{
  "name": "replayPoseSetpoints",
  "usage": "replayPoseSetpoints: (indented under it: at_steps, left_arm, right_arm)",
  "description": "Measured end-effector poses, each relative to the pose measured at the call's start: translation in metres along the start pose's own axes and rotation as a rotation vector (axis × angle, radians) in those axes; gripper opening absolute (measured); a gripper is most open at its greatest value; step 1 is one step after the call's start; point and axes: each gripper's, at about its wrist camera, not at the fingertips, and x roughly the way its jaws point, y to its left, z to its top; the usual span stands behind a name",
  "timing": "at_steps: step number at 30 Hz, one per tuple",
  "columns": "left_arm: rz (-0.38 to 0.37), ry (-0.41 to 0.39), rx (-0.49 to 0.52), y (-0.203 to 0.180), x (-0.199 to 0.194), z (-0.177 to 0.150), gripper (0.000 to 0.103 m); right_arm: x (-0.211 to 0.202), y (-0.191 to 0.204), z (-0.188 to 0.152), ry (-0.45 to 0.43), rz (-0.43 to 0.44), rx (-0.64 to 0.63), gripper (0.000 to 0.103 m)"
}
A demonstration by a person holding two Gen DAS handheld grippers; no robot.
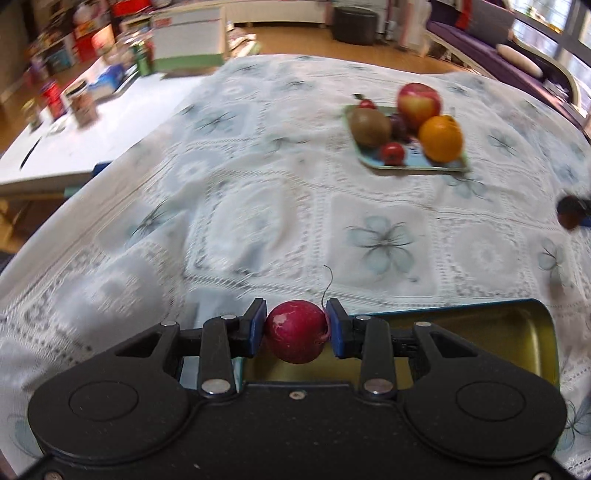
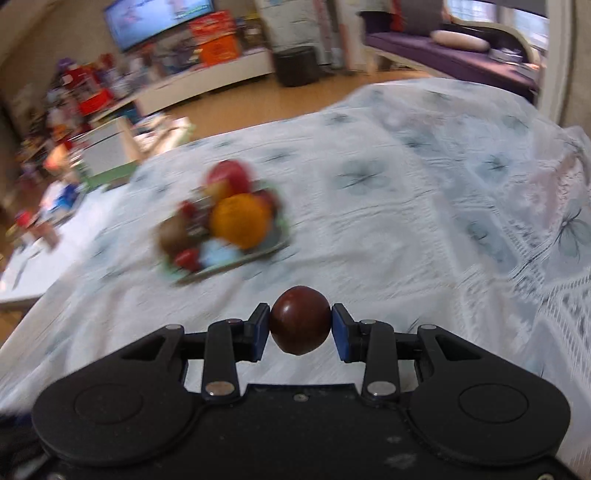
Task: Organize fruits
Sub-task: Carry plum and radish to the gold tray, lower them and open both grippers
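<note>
My left gripper is shut on a round red radish and holds it over the near end of an open gold-lined tin. My right gripper is shut on a dark brown round fruit above the cloth; that fruit also shows at the right edge of the left wrist view. A green tray farther back holds an apple, an orange, a kiwi and small red fruits. The tray is blurred in the right wrist view.
A white lace cloth with blue flowers covers the table. A white side table with jars and boxes stands to the left. A purple sofa and a dark stool are behind.
</note>
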Motion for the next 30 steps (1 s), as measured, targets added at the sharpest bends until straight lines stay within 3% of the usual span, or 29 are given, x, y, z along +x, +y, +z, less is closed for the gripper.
replayPoseSetpoints:
  at_steps: [4, 11, 22, 30]
  left_arm:
    - [-0.011, 0.011, -0.003, -0.001, 0.006, -0.005, 0.044]
    - [-0.004, 0.031, 0.032, -0.019, 0.017, -0.012, 0.044]
    - [0.006, 0.077, 0.052, -0.024, 0.029, -0.020, 0.045]
    - [-0.001, 0.068, 0.044, -0.020, 0.023, -0.013, 0.048]
  right_arm:
    - [-0.017, 0.030, -0.029, 0.066, 0.086, -0.049, 0.038]
    - [-0.008, 0.058, -0.068, 0.192, 0.078, -0.111, 0.038]
    - [0.010, 0.073, -0.087, 0.261, 0.053, -0.175, 0.038]
    - [0.015, 0.079, -0.083, 0.247, 0.040, -0.187, 0.039]
